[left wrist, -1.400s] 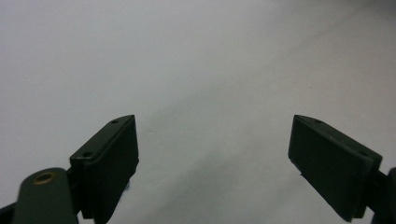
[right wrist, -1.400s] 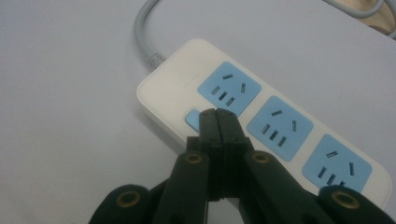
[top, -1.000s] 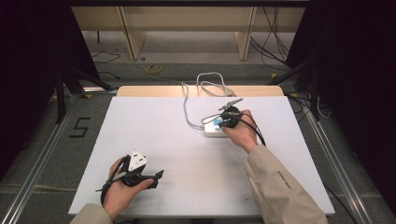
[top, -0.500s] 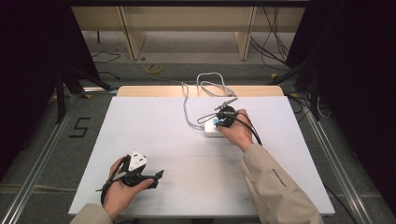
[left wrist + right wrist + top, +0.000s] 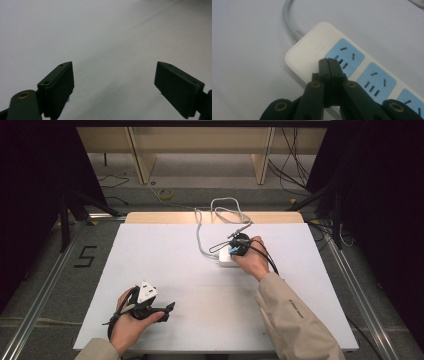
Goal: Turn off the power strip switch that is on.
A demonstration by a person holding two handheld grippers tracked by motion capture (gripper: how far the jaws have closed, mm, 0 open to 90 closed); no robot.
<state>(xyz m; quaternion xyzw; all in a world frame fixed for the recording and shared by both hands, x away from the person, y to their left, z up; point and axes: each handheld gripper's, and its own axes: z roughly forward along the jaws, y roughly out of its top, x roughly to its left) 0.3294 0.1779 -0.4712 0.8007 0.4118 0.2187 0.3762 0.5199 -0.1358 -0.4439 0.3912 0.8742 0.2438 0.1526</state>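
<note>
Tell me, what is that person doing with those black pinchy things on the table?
A person holds a two-jaw gripper in each hand over a white table. The right gripper is squeezed shut, with its tips at the first blue socket of a white power strip whose grey cord runs off toward the far edge of the table. Whether the tips actually touch the strip is hard to tell. The left gripper sits open near the front of the table, holding nothing.

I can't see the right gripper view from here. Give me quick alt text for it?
The right gripper, jaws shut with nothing between them, has its tip over the end of a white power strip, at the edge of the first blue socket panel. The strip's grey cord runs off the top, and more blue sockets follow to the lower right, all on a white table.
</note>
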